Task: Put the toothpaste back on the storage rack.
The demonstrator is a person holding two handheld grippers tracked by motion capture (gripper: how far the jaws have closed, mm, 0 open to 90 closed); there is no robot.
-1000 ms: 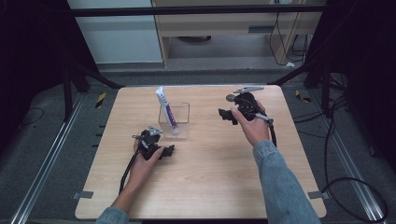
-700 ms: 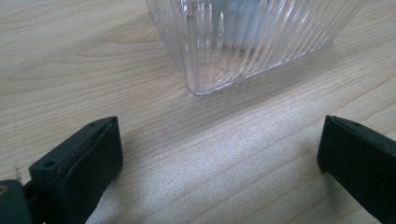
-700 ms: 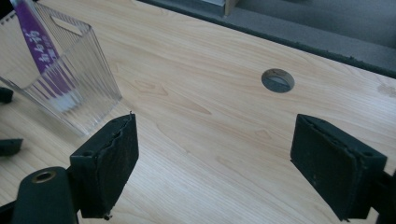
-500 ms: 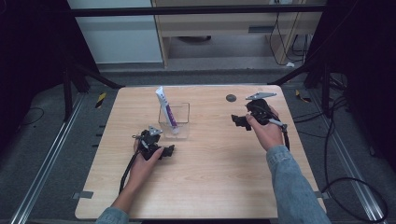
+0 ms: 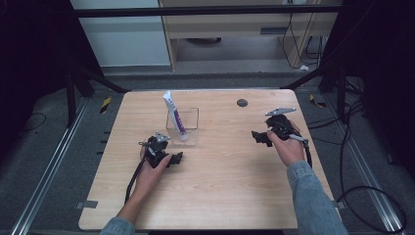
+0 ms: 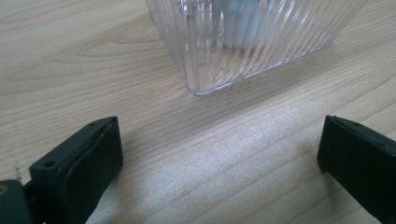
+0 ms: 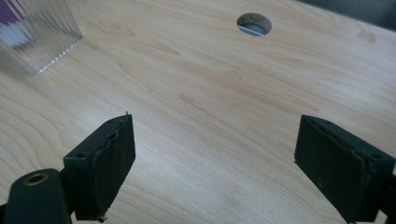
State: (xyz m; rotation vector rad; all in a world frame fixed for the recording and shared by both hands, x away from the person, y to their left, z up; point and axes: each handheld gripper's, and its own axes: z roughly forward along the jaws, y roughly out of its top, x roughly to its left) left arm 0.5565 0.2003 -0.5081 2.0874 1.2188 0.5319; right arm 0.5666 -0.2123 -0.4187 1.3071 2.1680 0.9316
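1. The wooden surface [image 5: 220, 196] holds a clear box [image 5: 182, 126] at upper centre, a tube [image 5: 174, 113] leaning inside.
2. Left gripper [image 5: 169, 157] and right gripper [image 5: 260, 137]: jaws apart, empty.
3. The left one sits near; a nudge could tip the box.

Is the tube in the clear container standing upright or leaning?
Leaning. In the high view the tube stands inside the clear container, its top tilted past the far-left rim.

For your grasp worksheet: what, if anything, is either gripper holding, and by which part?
Nothing. The left gripper and right gripper both have open jaws over bare table.
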